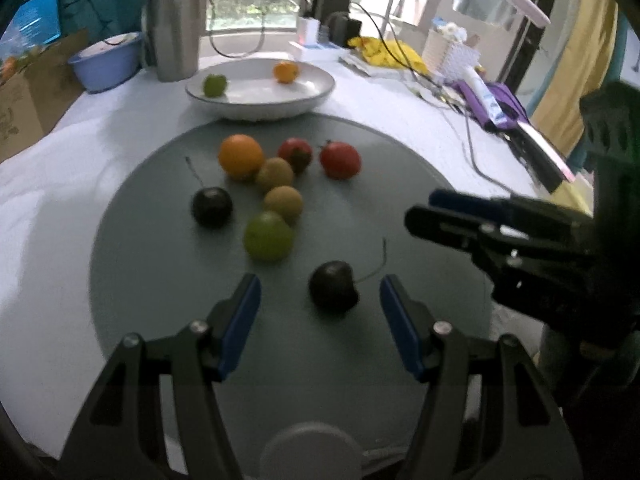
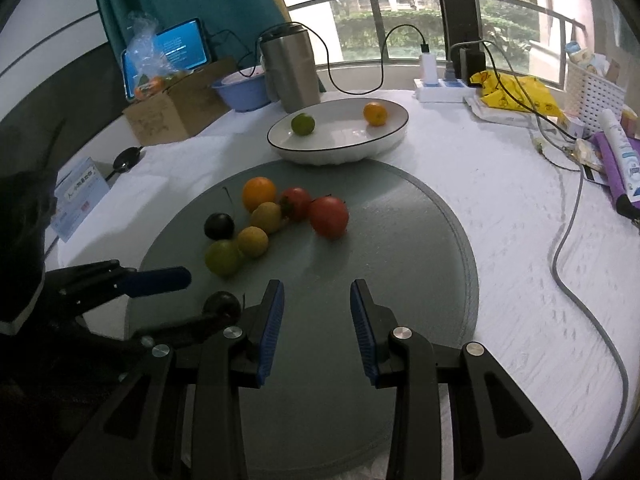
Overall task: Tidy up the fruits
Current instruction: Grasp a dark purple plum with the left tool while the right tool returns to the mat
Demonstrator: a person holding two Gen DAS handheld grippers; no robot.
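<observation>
Several fruits lie on a round grey mat: an orange, two tomatoes, two kiwis, a green fruit and two dark cherries. My left gripper is open, its fingers on either side of the near cherry, apart from it. My right gripper is open and empty over the mat, right of that cherry. A white plate behind the mat holds a green fruit and a small orange.
A steel jug, a lilac bowl and a cardboard box stand at the back left. A power strip, yellow bag, white basket, cables and a purple pouch lie at the right.
</observation>
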